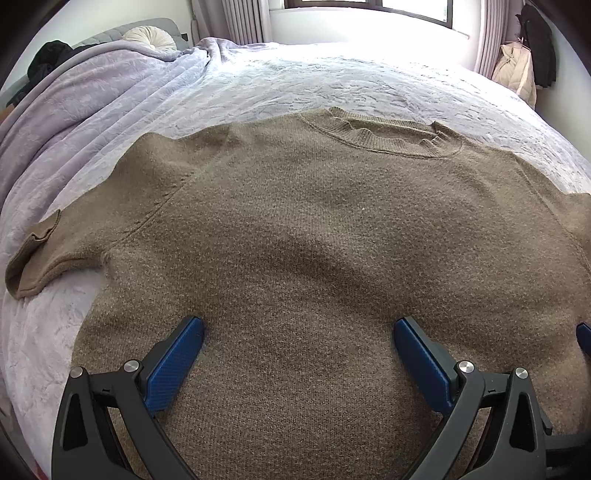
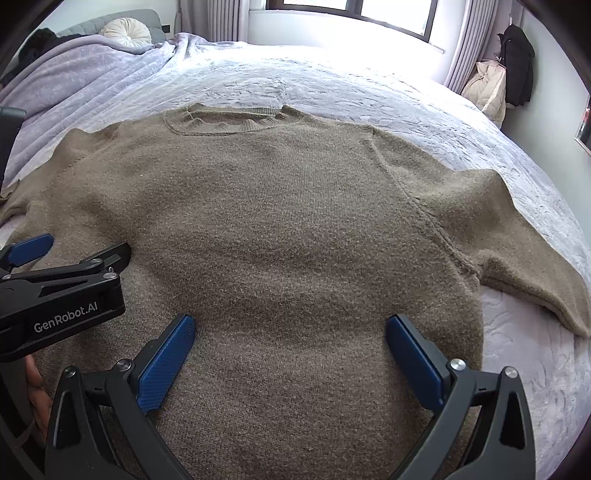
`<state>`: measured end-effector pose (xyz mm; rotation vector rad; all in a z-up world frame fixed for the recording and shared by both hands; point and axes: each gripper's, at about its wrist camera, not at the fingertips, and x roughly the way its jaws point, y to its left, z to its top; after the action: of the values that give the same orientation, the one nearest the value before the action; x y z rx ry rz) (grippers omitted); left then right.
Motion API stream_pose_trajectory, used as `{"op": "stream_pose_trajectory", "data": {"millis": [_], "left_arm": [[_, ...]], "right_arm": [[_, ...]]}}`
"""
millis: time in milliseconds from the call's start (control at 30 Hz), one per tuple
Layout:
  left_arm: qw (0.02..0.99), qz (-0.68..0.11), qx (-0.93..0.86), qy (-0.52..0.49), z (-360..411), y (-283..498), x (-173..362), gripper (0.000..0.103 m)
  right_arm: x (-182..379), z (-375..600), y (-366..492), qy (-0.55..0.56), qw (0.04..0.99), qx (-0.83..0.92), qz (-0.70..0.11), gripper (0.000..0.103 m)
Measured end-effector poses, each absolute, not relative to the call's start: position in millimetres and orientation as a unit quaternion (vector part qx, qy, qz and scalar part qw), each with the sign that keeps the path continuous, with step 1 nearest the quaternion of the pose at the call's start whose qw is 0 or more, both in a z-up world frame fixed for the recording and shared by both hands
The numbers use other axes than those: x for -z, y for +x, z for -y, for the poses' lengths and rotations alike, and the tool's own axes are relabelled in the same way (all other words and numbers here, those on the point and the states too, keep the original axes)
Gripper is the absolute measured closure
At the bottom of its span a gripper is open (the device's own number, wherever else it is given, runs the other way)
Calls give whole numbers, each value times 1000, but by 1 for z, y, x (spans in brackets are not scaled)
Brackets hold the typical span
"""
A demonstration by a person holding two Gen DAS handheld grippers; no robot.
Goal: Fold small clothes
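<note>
A brown knit sweater (image 1: 314, 229) lies flat and face up on the bed, collar (image 1: 388, 136) at the far side, both short sleeves spread out. It also fills the right wrist view (image 2: 277, 221). My left gripper (image 1: 298, 328) is open and empty, its blue fingers just above the sweater's lower body. My right gripper (image 2: 290, 325) is open and empty over the lower body too, to the right of the left one. The left gripper's body (image 2: 62, 295) shows at the left of the right wrist view.
The bed has a pale lilac quilted cover (image 1: 332, 81), bunched up at the far left (image 1: 92, 96) near a round cushion (image 1: 151, 37). A window (image 2: 351, 14) is behind the bed. Coats and bags (image 2: 495, 81) hang at the far right.
</note>
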<state>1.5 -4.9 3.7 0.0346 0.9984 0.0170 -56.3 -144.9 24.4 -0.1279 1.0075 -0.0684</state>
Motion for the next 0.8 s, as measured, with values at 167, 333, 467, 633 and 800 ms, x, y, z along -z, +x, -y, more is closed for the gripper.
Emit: {"op": "stream_pose_trajectory", "data": {"millis": [167,333,467,633,800], "left_arm": [[878,-478,-7,17,5,0,-5,0],[875,-484,-7,19,6,1,-5,0],[873,-486,-7,28,8,2,-6,0],[869,-494,-8,23,7,4,-11,0],[871,-491,-8,29,12,4,-25,0]], "right_arm": [[-25,146,-55,-66,874,36,-480,0],[-25,144,-54,-78,875,40,-477,0],[-26,144,-53,-76,874,40,-478,0],[-28,145,-53,-69,872,34,-483,0],[-41,153,-51,-43,870,9,-491,0]]}}
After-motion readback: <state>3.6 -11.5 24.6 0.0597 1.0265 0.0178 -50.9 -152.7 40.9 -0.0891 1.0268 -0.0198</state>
